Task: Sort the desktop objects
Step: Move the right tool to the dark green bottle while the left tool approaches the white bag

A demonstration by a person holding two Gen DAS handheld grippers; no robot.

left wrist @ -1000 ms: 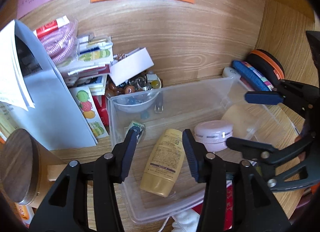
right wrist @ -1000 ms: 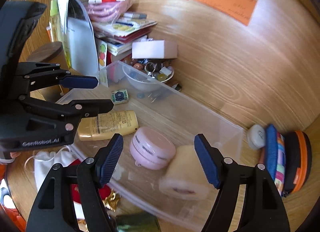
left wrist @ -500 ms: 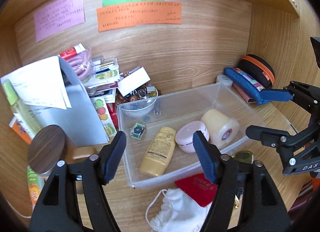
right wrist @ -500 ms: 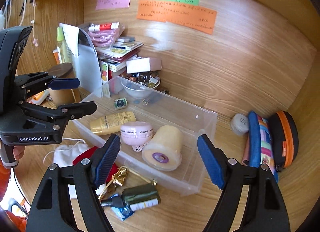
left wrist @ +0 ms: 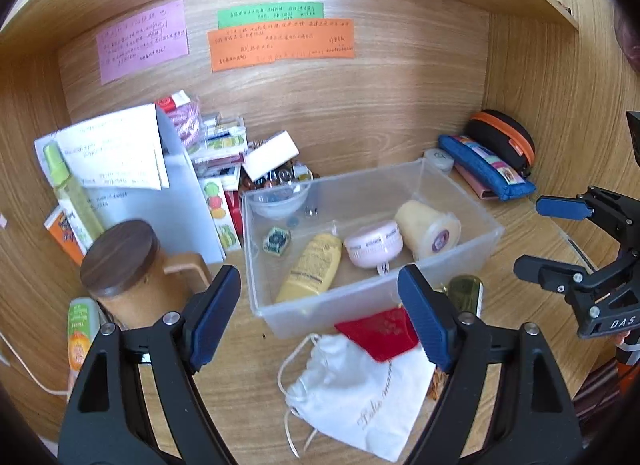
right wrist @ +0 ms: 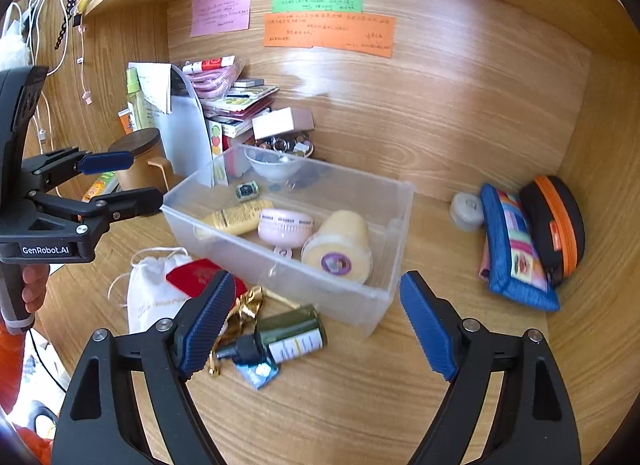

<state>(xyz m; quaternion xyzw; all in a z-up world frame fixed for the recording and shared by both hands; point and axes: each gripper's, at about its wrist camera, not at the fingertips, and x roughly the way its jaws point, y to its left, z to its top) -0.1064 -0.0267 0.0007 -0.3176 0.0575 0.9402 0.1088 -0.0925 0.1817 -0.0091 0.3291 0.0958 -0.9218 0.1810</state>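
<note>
Your left tool [left wrist: 320, 321] and right tool [right wrist: 314, 325] both gaped wide, empty; green bottle [right wrist: 290, 335] lay on counter [right wrist: 360, 393] beside bin [right wrist: 384, 293]: likely rigid, slick, best pinched mid-body.

Clear bin [right wrist: 394, 225] on wood desk [right wrist: 340, 405], R wrist view
Inside: yellow tube [right wrist: 236, 219], pink jar [right wrist: 285, 225], tape roll [right wrist: 340, 251]; R gripper [right wrist: 312, 321] jaws apart, empty.

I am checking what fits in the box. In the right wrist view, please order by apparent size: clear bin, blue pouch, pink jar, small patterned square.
1. clear bin
2. blue pouch
3. pink jar
4. small patterned square

The differences look clear, though fisheye distortion affects edges.
</note>
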